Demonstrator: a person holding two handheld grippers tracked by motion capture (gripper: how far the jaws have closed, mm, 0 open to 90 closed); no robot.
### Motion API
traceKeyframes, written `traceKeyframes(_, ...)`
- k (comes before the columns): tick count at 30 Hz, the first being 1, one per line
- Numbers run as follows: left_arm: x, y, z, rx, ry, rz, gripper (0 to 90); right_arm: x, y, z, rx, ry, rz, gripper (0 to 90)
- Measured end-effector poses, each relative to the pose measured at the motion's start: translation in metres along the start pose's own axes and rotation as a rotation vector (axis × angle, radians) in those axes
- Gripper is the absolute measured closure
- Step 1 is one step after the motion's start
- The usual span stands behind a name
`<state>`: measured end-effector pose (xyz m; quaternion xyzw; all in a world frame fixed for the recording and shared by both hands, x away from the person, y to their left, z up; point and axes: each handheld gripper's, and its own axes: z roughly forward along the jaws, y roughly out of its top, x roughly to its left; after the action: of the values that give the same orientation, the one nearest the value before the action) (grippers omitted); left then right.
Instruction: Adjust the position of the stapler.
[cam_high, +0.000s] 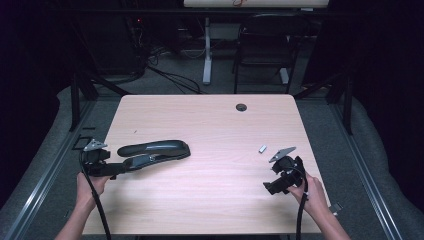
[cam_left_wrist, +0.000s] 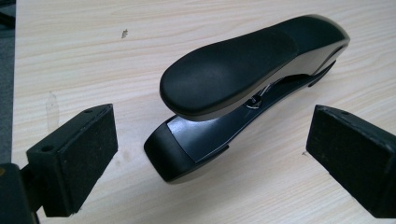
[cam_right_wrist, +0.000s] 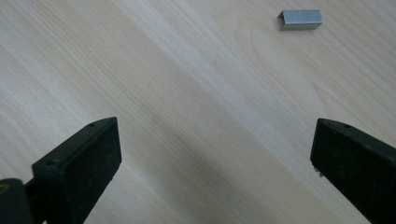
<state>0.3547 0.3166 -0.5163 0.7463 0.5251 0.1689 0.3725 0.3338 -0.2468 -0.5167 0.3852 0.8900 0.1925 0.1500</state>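
The likeliest slip, I judge, is at the near left: the left hand-held gripper stands wide open with the stapler's near end between its pads, touching neither; closing off-centre on the sloped black top could make the stapler skid or twist on the smooth counter. At the near right, the right hand-held gripper is also wide open, holding nothing and hovering over bare wood. Just beyond it, at the right, lies the small staple strip, thin and flat, which could easily slide away from pads that close askew.
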Motion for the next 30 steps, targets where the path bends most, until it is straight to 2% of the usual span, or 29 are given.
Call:
traceKeyframes(1,0.0,0.0,0.001,0.003,-0.002,0.003,2.3,0.001,0.001,-0.003,-0.012,-0.019,-0.015,1.7)
traceKeyframes(4,0.0,0.003,0.003,0.002,-0.001,0.025,2.5,0.003,0.002,-0.003,-0.015,-0.019,-0.023,1.8)
traceKeyframes(7,0.001,0.007,0.005,-0.008,0.001,0.025,2.9,0.003,0.002,-0.001,-0.008,-0.012,-0.032,2.0)
traceKeyframes(11,0.005,0.011,0.012,0.008,0.002,0.014,1.8,0.004,0.001,0.0,-0.01,-0.011,-0.027,2.0)
traceKeyframes(15,0.007,0.012,0.019,0.024,-0.004,0.013,1.2,0.005,0.002,-0.002,-0.006,-0.011,-0.042,2.2)
traceKeyframes(16,0.007,0.012,0.019,0.028,-0.008,0.018,4.9,0.006,0.002,-0.001,-0.003,-0.01,-0.044,2.3)
traceKeyframes(17,0.007,0.012,0.02,0.026,-0.007,0.023,4.9,0.006,0.002,-0.001,-0.003,-0.01,-0.044,2.3)
traceKeyframes(18,0.008,0.011,0.019,0.014,-0.026,0.025,13.3,0.006,0.002,0.001,0.006,-0.008,-0.047,2.4)
traceKeyframes(19,0.008,0.011,0.019,0.014,-0.026,0.025,15.9,0.006,0.002,0.001,0.006,-0.008,-0.047,2.4)
traceKeyframes(23,0.008,0.011,0.018,0.013,-0.039,0.039,20.9,0.006,0.002,0.003,0.02,-0.007,-0.06,2.6)
traceKeyframes(27,0.008,0.01,0.018,0.005,-0.059,0.052,33.3,0.007,0.003,0.001,0.004,-0.011,-0.063,3.6)
traceKeyframes(30,0.007,0.009,0.018,0.001,-0.065,0.056,34.7,0.009,0.004,0.0,0.002,-0.011,-0.07,3.7)
